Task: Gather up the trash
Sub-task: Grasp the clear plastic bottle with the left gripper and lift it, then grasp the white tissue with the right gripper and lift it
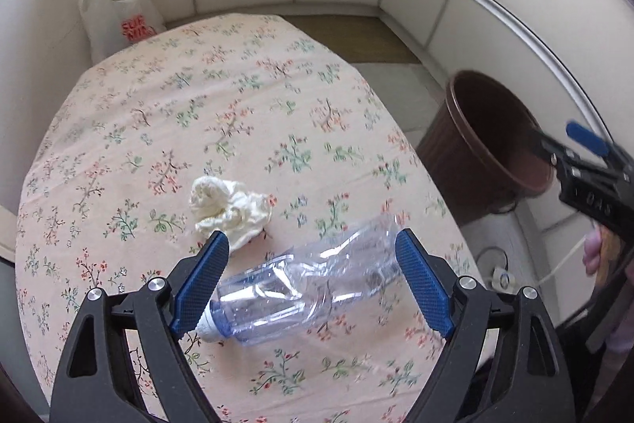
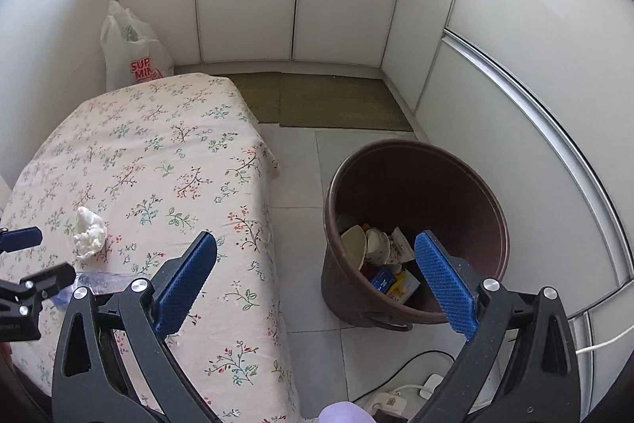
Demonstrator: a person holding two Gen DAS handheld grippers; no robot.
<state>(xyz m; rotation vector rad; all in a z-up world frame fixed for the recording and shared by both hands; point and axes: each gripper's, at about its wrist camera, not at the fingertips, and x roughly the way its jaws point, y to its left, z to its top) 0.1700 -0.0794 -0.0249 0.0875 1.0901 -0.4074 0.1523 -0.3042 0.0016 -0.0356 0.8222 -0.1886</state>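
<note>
Your left tongs (image 1: 311,274) are standing wide open around the crushed plastic bottle (image 1: 305,288), and they are not gripping it yet. The bottle is lying on its side on the flowered tablecloth (image 1: 198,98), with its white cap (image 1: 208,326) just beside the left blue pad (image 1: 200,286) and its far end near the right pad. Just behind it the crumpled tissue (image 1: 226,213) is also waiting on the cloth.

Your right tongs (image 2: 317,284) are open too and holding nothing; they are hanging over the floor, between the table edge and the brown bin (image 2: 416,224), which is already holding some wrappers and paper.

Here is what I am thinking can go wrong. The bottle is thin, smooth and already dented, so if you are closing the pads on the sloping neck, it is probably going to squirt out forward or roll away. Closing near the middle of the body looks safer. The bottle is lying slanted between the pads, so one pad may be touching first and pushing it to spin. If you are coming down too low, the pads may be catching the cloth and dragging it, and the tissue with it. The bin is standing on the floor well apart from the bottle, so a weak grip may be dropping the bottle on the tiles on the way.
</note>
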